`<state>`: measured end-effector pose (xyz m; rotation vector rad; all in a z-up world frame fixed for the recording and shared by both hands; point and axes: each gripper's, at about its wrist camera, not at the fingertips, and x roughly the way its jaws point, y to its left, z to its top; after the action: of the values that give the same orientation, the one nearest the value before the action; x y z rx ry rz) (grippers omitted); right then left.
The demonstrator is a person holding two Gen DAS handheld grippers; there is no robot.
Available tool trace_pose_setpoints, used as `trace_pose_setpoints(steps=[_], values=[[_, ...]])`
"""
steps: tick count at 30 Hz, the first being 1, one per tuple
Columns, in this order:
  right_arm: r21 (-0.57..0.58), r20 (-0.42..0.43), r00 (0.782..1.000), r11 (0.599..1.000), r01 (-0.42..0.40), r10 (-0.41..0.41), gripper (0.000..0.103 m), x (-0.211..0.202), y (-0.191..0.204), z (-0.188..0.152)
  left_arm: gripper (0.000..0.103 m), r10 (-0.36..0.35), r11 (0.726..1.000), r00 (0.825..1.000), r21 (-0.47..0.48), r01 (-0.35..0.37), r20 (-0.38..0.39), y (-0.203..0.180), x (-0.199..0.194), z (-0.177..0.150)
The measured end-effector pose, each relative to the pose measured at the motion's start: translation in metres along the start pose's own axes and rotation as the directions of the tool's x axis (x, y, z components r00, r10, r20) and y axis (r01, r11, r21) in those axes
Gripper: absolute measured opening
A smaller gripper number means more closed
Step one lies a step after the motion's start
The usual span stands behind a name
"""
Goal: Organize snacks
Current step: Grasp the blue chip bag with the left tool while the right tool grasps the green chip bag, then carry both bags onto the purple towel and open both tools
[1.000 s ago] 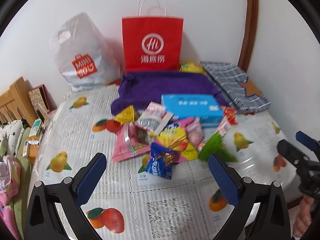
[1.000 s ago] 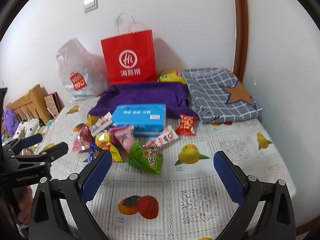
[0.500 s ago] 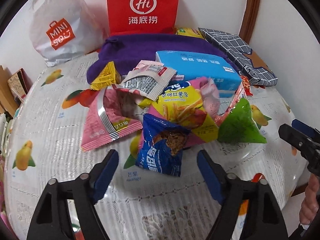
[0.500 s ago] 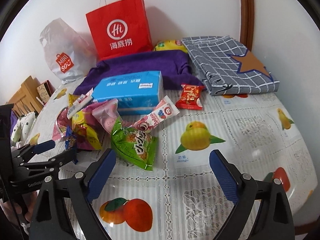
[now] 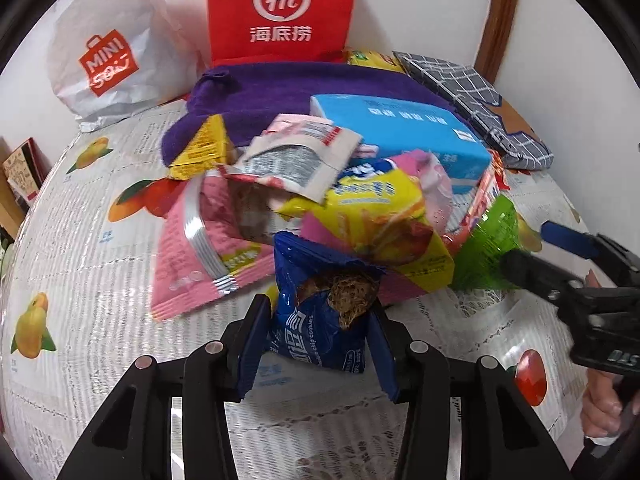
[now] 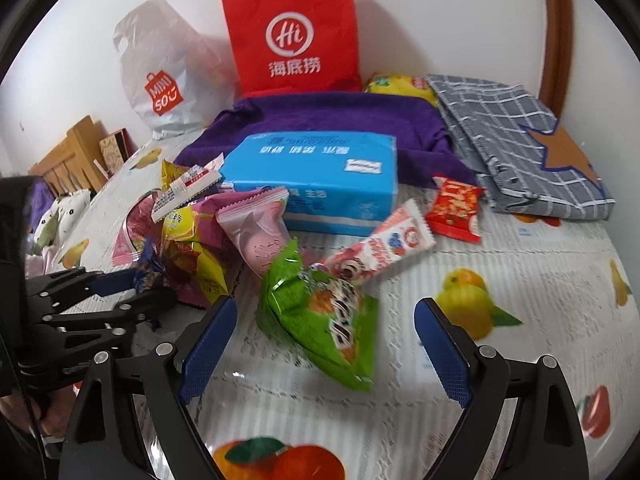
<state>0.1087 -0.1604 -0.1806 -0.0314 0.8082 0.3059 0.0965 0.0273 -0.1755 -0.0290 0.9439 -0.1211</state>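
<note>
— Pinching the blue cookie packet (image 5: 320, 320) already, is it? The left gripper (image 5: 316, 348) has its pads pressed to both sides of that bag, right at the near edge of the heap.

— Looks that way to me. I'd guess it went for that one because it sits lowest and nearest, loose from the rest, so it can come away without dragging the pile.

— And the other hand?

— The right gripper (image 6: 320, 344) is spread wide, holding nothing, with the green snack bag (image 6: 320, 320) lying on the table between its fingers. Lined up for a grab, I'd say, not yet made.

— The rest of the snacks?

— Heaped just behind: a yellow chip bag (image 5: 380, 216) over a pink pouch (image 5: 192, 256), a white sachet (image 5: 296, 160) on top, all leaning toward the blue tissue pack (image 6: 320, 176). A red packet (image 6: 454, 208) and a strawberry wrapper (image 6: 384, 244) lie apart on the fruit-print tablecloth (image 6: 540, 300).

— Where would they go?

— Possibly the red paper bag (image 6: 292, 32) against the wall, behind the purple towel (image 6: 328, 120). I can't tell for certain.
</note>
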Motion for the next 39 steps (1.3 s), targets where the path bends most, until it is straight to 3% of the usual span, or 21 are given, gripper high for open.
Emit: trace_pose_setpoints(steps=[7,9,12,27,39], values=[[-0.031,-0.073,0.997,0.999,-0.008,0.005,0.088,0.033,0.007,0.0,0.045,0.007,0.999,1.0,-0.039,-0.007,-0.001,0.018,-0.004,0.003],[-0.037,-0.1,0.995,0.999,-0.001,-0.002,0.073,0.041,0.007,-0.002,0.045,0.007,0.999,1.0,-0.043,-0.007,0.002,0.02,-0.005,0.003],[-0.029,-0.09,0.996,1.0,0.002,-0.005,0.066,0.037,0.004,-0.004,0.045,0.009,0.999,1.0,-0.042,-0.009,0.004,0.02,-0.008,0.005],[0.012,0.009,0.999,0.999,0.05,-0.05,0.064,-0.032,-0.017,0.01,0.045,-0.006,1.0,0.999,-0.022,0.007,0.049,0.004,-0.046,0.021],[0.041,0.074,0.995,0.997,0.065,-0.068,0.064,-0.067,-0.028,0.055,0.045,-0.035,0.999,0.994,0.01,0.034,0.106,-0.018,-0.073,0.073]])
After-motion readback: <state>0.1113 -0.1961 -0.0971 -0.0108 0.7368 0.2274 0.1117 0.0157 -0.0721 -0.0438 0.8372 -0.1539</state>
